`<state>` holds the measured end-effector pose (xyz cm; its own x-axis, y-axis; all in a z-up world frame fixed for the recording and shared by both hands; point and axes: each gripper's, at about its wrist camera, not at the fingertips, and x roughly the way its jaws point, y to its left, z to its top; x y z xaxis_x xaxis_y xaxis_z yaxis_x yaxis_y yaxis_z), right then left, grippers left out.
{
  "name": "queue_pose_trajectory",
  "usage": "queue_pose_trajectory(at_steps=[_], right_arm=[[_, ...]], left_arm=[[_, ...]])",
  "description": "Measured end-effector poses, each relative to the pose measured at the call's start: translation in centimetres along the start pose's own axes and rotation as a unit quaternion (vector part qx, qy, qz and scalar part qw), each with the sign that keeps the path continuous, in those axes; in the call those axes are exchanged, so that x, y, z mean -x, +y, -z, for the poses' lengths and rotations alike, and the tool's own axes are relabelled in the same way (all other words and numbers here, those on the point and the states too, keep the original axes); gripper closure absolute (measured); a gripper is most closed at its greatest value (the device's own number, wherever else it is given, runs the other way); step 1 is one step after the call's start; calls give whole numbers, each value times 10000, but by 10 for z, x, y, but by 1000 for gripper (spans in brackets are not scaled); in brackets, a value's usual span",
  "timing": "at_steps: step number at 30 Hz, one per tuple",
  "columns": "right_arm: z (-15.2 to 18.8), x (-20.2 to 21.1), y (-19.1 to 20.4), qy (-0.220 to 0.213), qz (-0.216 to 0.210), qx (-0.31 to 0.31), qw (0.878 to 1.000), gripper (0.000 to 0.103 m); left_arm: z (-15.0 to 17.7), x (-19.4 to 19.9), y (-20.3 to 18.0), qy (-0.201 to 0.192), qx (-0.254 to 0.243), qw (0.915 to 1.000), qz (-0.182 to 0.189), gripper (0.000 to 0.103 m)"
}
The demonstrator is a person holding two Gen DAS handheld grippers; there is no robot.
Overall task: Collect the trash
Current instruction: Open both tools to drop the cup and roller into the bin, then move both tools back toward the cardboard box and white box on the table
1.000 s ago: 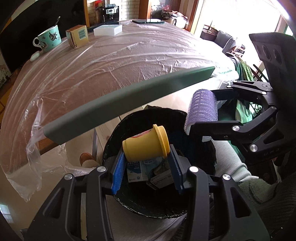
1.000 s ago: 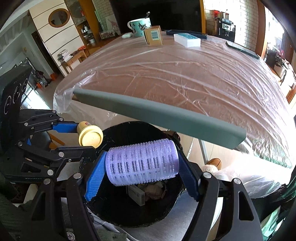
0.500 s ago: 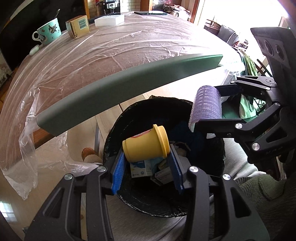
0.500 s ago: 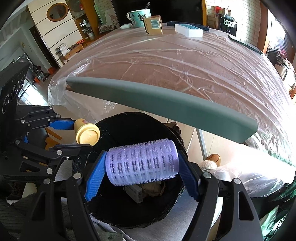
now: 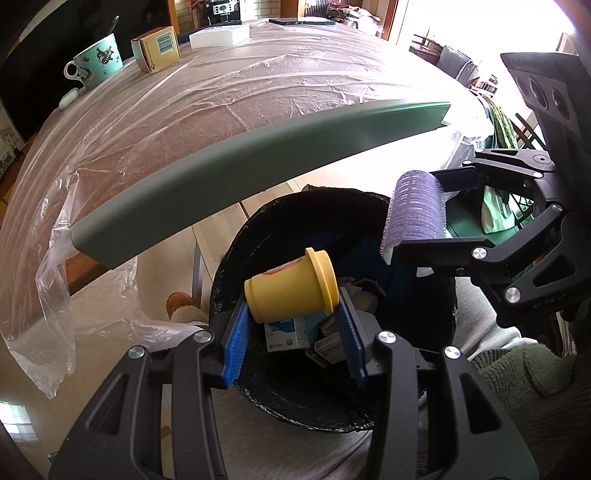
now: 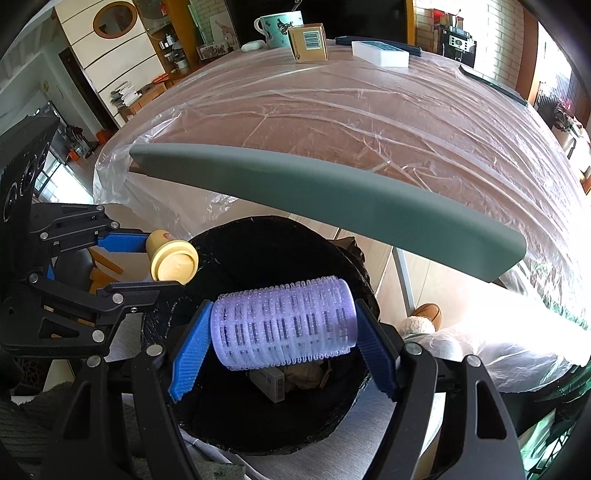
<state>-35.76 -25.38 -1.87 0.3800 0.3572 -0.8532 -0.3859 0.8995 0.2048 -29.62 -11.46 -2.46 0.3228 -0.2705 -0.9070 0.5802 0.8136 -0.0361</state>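
Observation:
My left gripper (image 5: 293, 328) is shut on a yellow lidded cup (image 5: 291, 288) and holds it over the black bin (image 5: 258, 384). My right gripper (image 6: 282, 354) is shut on a purple hair roller (image 6: 282, 328) and holds it over the same bin (image 6: 258, 251). The bin sits below the table edge and holds small boxes (image 5: 286, 336) and crumpled paper. In the right wrist view the left gripper with the cup (image 6: 173, 258) is at the bin's left rim. In the left wrist view the roller (image 5: 413, 214) is at the bin's right rim.
A grey-green chair back (image 5: 258, 158) arcs between the bin and the plastic-covered table (image 5: 184, 92). On the table's far side stand a patterned mug (image 5: 98, 61), a yellow box (image 5: 157, 48) and a white box (image 5: 219, 34). A shoe (image 6: 424, 317) is on the floor.
Both grippers have drawn back and lower with their loads, so the table has slid up in view and more of the bin shows. Both grips are unchanged.

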Motion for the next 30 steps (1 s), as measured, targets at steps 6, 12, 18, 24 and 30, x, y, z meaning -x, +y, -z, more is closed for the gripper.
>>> queue_pose_trajectory(at_steps=[6,12,18,24,30], right_arm=[[0,0,1,15,10,15,10000,30],[1,0,1,10,15,10,10000,30],[1,1,1,-35,4,15,10000,29],[2,8,-3,-163,-10,-102,9998,17],[2,13,-4,-227,21,-73,9997,16]], left_arm=[[0,-1,1,10,1,10000,-8,57],[0,-2,2,15,4,10000,-10,57],[1,-2,0,-38,-113,9999,-49,44],[-1,5,1,-206,-92,9997,-13,22],[-1,6,4,-196,-32,9998,-28,21]])
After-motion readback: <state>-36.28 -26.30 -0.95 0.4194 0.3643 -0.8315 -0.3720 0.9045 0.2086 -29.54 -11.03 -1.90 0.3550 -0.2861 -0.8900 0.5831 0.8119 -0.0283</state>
